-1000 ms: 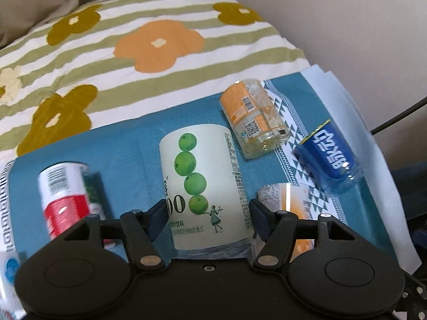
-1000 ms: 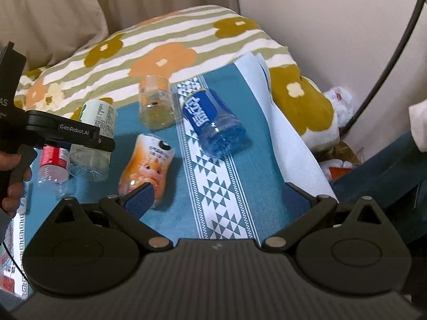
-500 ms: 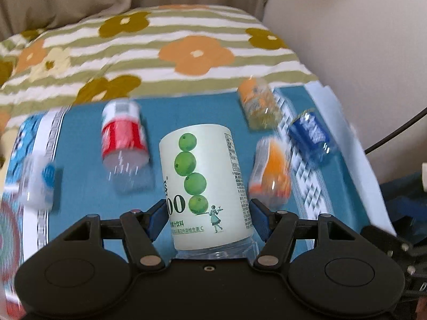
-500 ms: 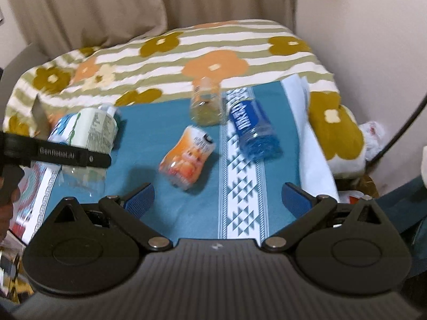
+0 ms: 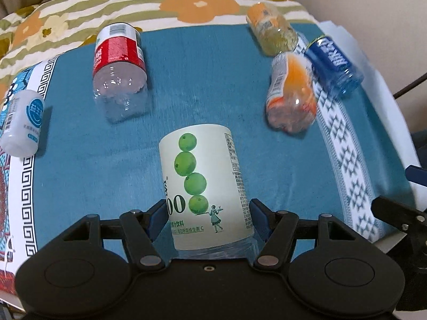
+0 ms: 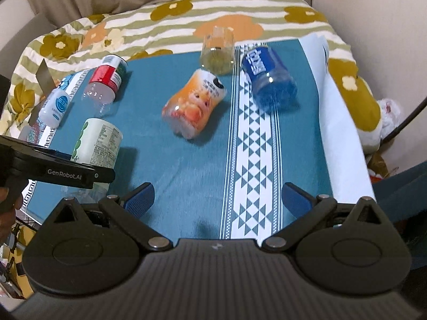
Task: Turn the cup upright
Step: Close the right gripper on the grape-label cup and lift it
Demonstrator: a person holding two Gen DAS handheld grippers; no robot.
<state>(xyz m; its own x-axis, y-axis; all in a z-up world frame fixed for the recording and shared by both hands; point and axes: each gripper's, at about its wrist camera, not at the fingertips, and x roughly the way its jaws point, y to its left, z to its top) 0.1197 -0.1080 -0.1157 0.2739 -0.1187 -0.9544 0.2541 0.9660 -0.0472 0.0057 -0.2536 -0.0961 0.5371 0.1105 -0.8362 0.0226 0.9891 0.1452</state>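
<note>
Green-label cup [image 5: 205, 192] lifted, "00" legible

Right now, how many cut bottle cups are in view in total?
6. The green-label cup in the left gripper; red-label cup and white cup far left; orange cup, yellowish cup and blue cup far right. None seems hidden.

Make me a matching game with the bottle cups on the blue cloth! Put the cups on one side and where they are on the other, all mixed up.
Things:
1. green-dot cup
2. blue cup
3. small white bottle
4. right gripper

Places or states:
A. lying near the cloth's left edge
B. open, holding nothing
C. gripped by the left gripper
D. lying right of the white triangle stripe

Pairs: 1-C, 2-D, 3-A, 4-B
</note>
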